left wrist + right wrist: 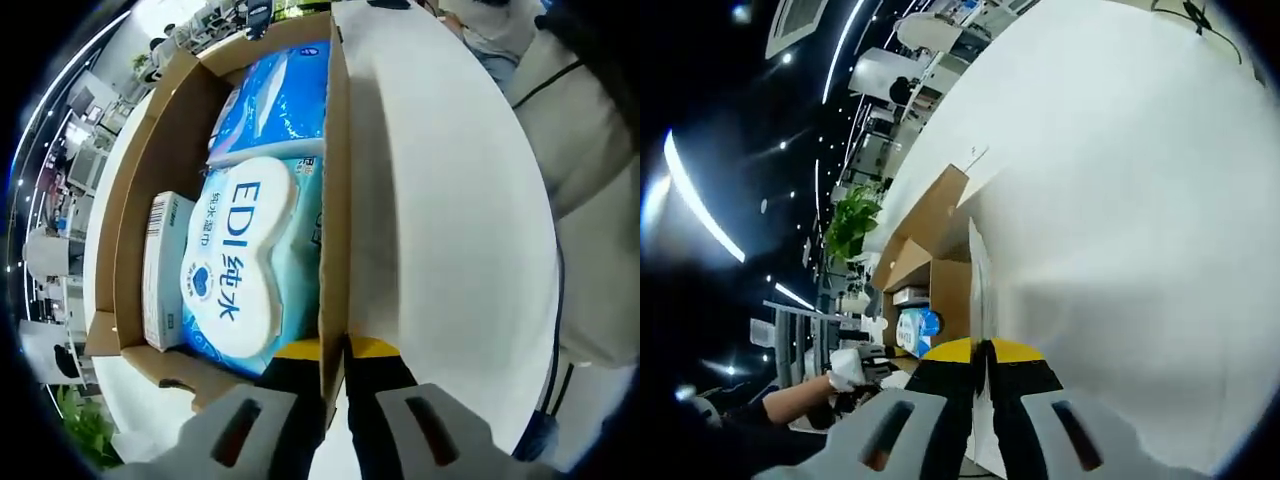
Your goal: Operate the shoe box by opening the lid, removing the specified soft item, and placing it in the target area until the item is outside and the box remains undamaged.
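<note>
Fingers of the left gripper (335,400) are closed on the thin edge of the raised lid (440,230), which stands on edge between them in the left gripper view. The right gripper (982,400) likewise pinches the same cardboard edge, its fingers together with the panel clamped in the narrow gap.

Stage of task: the shoe box (140,230) is open, its lid swung up and held by both grippers. The removal has not begun. The soft item, taken here to be the wet-wipes pack (240,260) with the white flap printed in blue, lies inside the box against the wall near the lid. Beyond it, at the far end, sits a second blue pack (275,100); to its left, a small white carton (160,270) stands against the left wall. Left to do: free one gripper, lift the pack out, and set it on the tabletop (110,170).

Differences between views: the left gripper view looks down into the box and shows its contents. The right gripper view shows the white outer face of the lid (1120,200), a brown flap (930,215), a glimpse of blue packaging (915,330), a potted plant (850,225) and a person's hand (845,372) at lower left.
</note>
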`<state>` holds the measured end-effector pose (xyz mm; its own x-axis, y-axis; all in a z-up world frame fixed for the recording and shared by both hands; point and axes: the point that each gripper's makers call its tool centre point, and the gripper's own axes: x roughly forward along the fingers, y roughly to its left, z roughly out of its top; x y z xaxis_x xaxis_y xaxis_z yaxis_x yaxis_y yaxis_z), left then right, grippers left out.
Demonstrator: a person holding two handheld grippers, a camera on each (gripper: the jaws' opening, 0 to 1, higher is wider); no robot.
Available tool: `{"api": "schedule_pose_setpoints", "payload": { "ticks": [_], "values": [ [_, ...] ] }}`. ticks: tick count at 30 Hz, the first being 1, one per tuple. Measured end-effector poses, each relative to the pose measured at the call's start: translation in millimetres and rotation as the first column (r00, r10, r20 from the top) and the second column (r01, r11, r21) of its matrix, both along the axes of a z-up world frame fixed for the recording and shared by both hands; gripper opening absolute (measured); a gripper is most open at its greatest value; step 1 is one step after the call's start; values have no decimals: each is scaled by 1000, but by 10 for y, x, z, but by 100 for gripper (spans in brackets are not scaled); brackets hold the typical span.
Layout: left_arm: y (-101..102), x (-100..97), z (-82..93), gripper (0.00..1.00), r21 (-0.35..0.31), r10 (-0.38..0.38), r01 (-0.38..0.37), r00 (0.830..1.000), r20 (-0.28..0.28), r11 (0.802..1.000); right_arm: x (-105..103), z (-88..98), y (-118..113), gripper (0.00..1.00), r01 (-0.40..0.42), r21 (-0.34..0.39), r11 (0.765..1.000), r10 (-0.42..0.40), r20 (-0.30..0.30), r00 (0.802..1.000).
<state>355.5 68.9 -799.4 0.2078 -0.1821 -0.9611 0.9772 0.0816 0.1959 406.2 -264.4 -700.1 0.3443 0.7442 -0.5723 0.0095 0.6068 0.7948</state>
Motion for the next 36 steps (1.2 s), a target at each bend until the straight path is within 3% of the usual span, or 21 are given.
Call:
{"api": "schedule_pose_setpoints", "payload": {
  "ticks": [15, 17, 20, 28, 36],
  "values": [
    [4, 1, 1, 5, 2, 6, -6, 1000, -3, 1000, 207, -281, -195, 0, 13, -37, 999, -14, -17, 1000],
    [3, -1, 3, 4, 2, 5, -5, 1000, -5, 1000, 230, -356, -245, 0, 10, -57, 998, -12, -26, 1000],
    [6, -1, -1, 4, 7, 5, -5, 1000, -10, 1000, 231, -512, -365, 1, -13, -151, 988, 10, -24, 1000],
    [4, -1, -2, 4, 10, 6, -6, 1000, -15, 1000, 255, -601, -407, 5, -5, -219, 976, 1, -22, 1000],
    [9, 0, -5, 4, 15, 9, -9, 1000, -21, 1000, 221, -588, -368, 6, -19, -240, 970, 16, -12, 1000]
  ]
}}
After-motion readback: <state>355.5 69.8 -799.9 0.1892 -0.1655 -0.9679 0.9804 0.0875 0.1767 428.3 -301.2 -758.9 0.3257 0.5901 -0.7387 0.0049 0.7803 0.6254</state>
